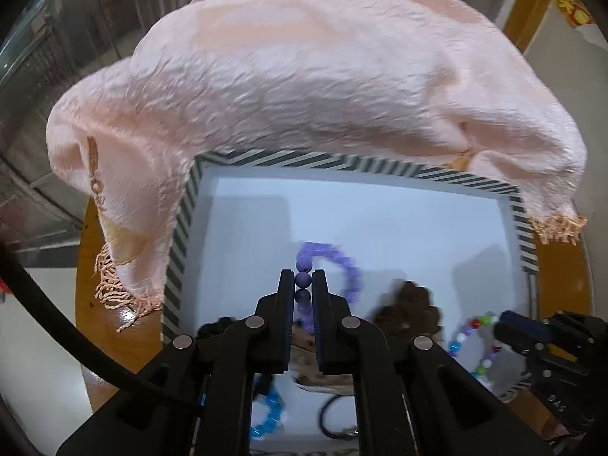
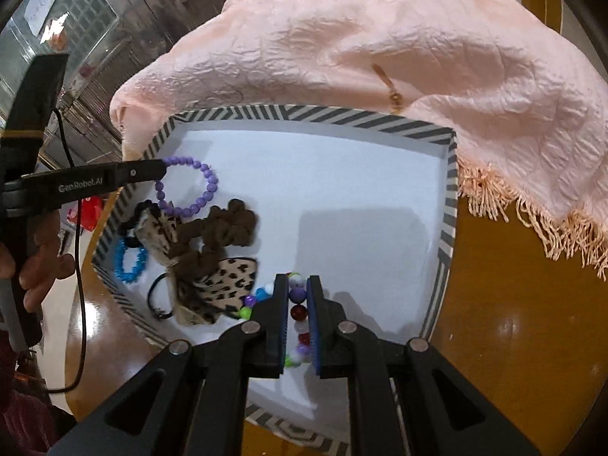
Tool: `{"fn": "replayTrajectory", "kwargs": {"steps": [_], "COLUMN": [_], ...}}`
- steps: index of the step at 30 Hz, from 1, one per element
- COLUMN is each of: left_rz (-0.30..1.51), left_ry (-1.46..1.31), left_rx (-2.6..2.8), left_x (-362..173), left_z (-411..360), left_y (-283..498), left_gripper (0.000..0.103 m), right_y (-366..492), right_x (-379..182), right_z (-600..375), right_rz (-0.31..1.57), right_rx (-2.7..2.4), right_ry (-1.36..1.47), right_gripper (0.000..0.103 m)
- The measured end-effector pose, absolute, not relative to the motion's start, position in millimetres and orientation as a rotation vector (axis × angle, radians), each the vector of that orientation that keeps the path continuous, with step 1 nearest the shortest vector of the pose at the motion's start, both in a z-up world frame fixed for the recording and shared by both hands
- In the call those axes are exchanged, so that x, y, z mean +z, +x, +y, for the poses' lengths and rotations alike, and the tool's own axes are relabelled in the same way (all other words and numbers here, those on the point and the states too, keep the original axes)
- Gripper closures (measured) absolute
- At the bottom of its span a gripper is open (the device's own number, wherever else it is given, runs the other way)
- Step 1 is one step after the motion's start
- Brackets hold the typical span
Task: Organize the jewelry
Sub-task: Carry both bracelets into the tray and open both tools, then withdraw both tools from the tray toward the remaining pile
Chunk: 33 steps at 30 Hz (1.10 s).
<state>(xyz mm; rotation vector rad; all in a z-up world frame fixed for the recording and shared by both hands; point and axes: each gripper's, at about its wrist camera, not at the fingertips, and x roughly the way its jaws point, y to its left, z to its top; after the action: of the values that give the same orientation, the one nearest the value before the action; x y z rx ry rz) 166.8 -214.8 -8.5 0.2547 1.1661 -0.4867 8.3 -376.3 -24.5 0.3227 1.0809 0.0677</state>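
Observation:
A white tray with a black-and-white striped rim (image 1: pixel 471 184) (image 2: pixel 448 228) lies on a brown table. My left gripper (image 1: pixel 303 279) is shut on a purple bead bracelet (image 1: pixel 351 269) (image 2: pixel 207 178), which hangs over the tray's white floor. My right gripper (image 2: pixel 297 285) is shut on a multicoloured bead bracelet (image 2: pixel 297 296) (image 1: pixel 465 332) low over the tray's near side. In the tray lie a brown scrunchie (image 2: pixel 224 228) (image 1: pixel 412 304), a leopard-print bow (image 2: pixel 224 285), a blue bead bracelet (image 2: pixel 131 260) (image 1: pixel 269 414) and a black hair tie (image 2: pixel 157 296) (image 1: pixel 334 421).
A crumpled pink scarf (image 1: pixel 304 76) (image 2: pixel 399 45) with a fringe lies behind the tray and drapes over its far rim. The brown table (image 2: pixel 505 323) shows around the tray. A person's hand (image 2: pixel 38 266) holds the left gripper's handle, with a black cable beside it.

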Motion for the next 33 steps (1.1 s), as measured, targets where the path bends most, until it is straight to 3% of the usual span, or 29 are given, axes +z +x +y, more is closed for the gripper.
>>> {"fn": "replayTrajectory", "kwargs": {"steps": [5,7,9,11,18,33], "left_rz": [1.172,1.181,1.183,1.183,1.138,1.016], "left_ry": [0.244,0.238,0.243,0.239,0.222,0.265], "left_rx": [-0.424,-0.418,-0.418,-0.424,-0.415,-0.414], "left_x": [-19,-21,-20,-17,9,47], "left_z": [-206,-204,-203,-200,-179,-148], "left_y": [176,176,173,168,134,41], "left_gripper": [0.1,0.1,0.095,0.082,0.08,0.08], "right_y": [14,13,10,5,-21,-82], "right_x": [-28,-27,-23,-17,3,35], "right_z": [-373,-372,-372,-373,-363,-340], "right_rz": [1.081,1.079,1.069,1.057,1.018,0.972], "right_rx": [0.035,0.021,0.013,0.01,0.013,0.004], "right_ry": [0.298,0.286,0.286,0.3,0.317,0.336], "right_gripper": [0.091,0.074,0.066,0.065,0.054,0.051]}}
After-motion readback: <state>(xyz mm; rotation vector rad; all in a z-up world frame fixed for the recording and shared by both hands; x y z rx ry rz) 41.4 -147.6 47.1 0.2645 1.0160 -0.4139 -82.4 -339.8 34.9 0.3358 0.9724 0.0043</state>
